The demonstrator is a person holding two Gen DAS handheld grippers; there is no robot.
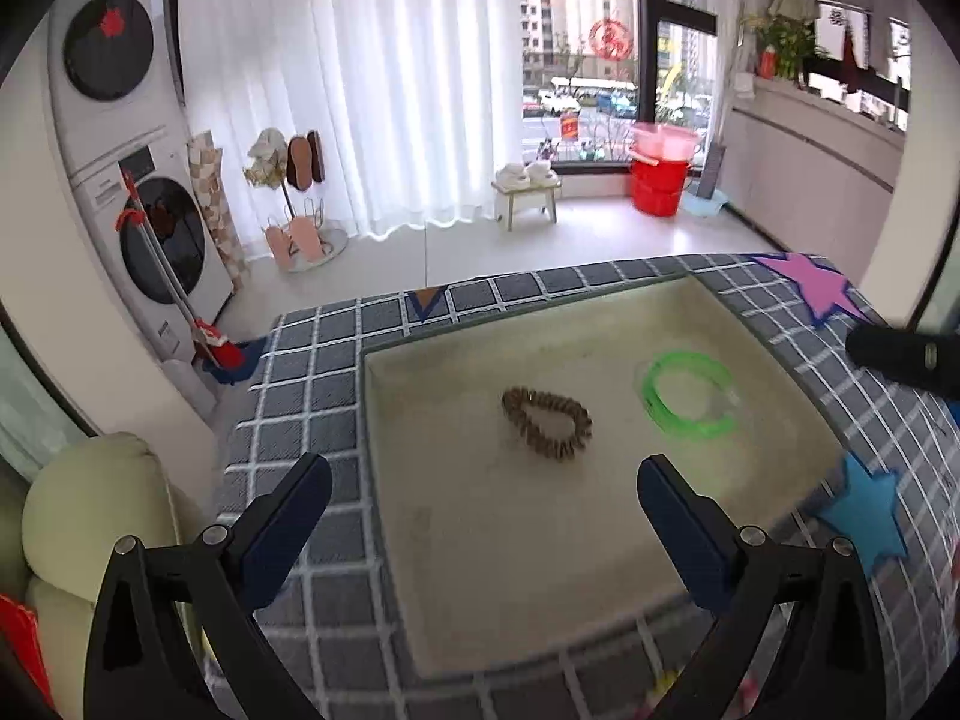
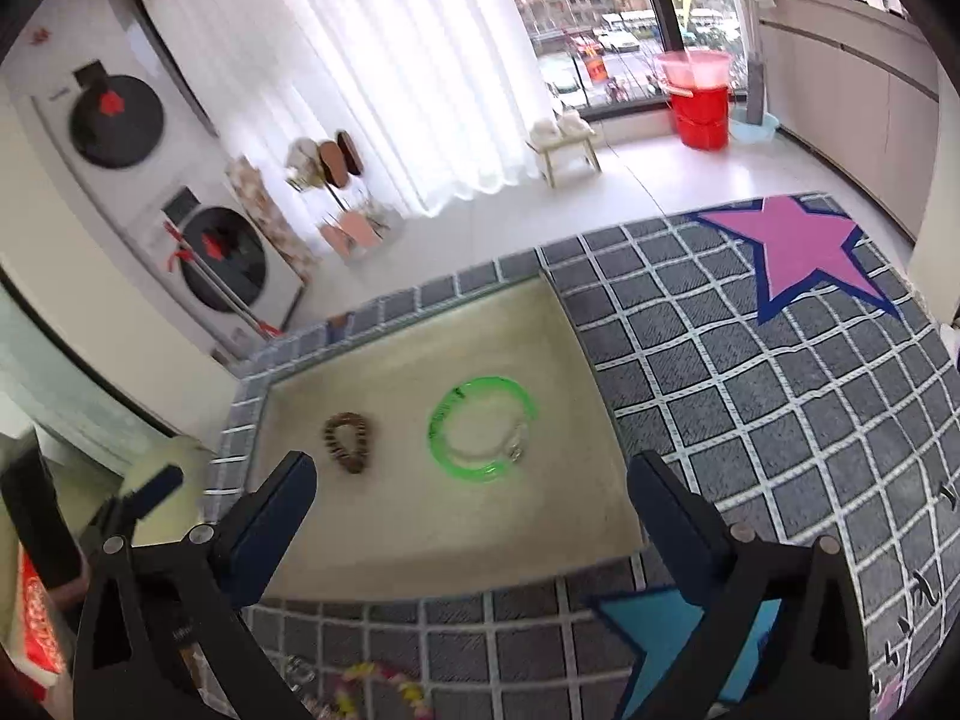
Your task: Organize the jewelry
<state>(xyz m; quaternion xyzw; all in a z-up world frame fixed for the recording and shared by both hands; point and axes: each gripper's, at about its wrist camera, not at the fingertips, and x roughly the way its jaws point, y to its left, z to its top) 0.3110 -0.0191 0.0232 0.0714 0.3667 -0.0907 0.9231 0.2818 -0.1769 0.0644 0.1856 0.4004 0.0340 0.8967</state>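
Tray (image 1: 420, 600) holds brown bracelet (image 1: 546, 423), green bangle (image 1: 690, 394).

You've got bright daylight thru the window (image 1: 600, 60) & sheer curtain (image 1: 360, 78), which blows out white. Shadows soft. Heavy fisheye bend + dark vignette at corners. Right wrist view is motion-blurred, esp. the bottom edge; left sharper.

Glossy plastic bangle (image 1: 690, 396), prob. matt tray (image 1: 540, 570)
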